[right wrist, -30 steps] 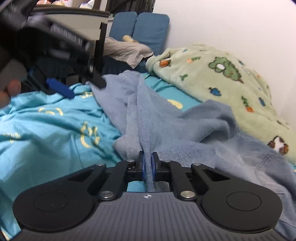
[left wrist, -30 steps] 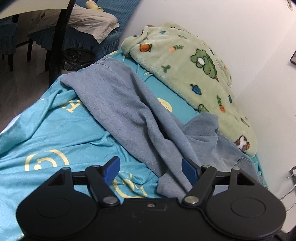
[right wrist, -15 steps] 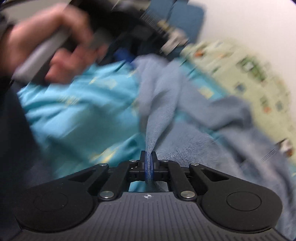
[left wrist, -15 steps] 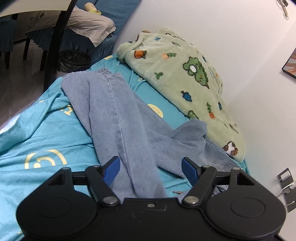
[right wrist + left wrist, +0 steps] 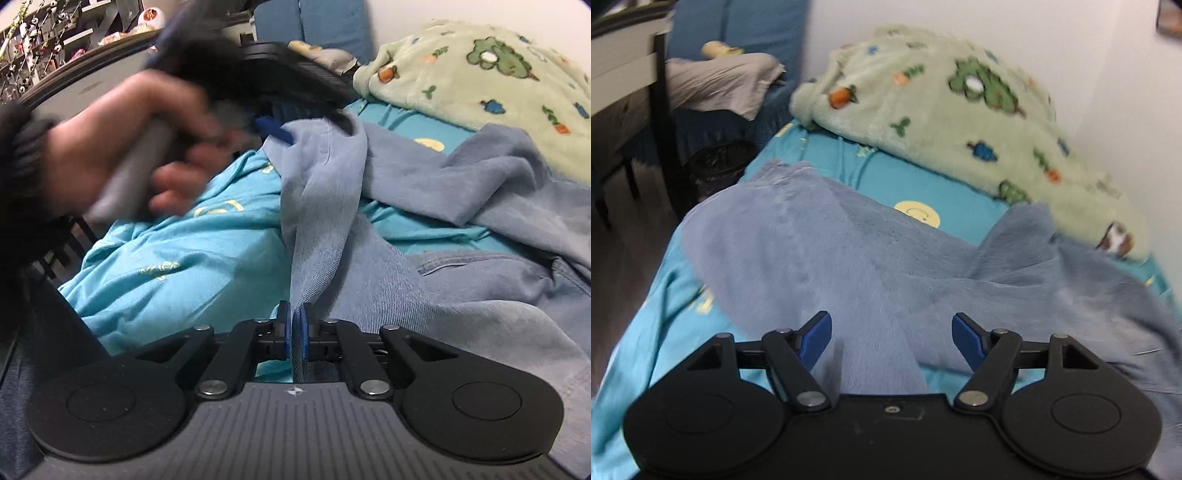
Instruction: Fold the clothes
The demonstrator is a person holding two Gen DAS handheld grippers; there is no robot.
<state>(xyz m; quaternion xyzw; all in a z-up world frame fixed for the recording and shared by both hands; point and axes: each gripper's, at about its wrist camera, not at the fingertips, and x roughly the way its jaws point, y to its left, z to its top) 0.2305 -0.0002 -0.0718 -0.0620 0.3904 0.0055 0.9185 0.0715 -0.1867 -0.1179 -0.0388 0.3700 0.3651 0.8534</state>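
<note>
No words, numbers or brand names can be read anywhere. Yellow marks are printed on the teal bed sheet [image 5: 945, 192], and one beside the green blanket [image 5: 960, 122] looks like a round smiley face, but no letters can be made out. A small compass-like sign is seen on the right gripper [image 5: 294, 330].

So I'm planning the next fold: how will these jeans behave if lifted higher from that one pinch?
Likely floppy: the jeans hang in a narrow drape from the right hand-held gripper, shut on a fold. Probably heavyish: most cloth lies bunched on the bedsheet. The open left hand-held gripper could support the leg.
</note>
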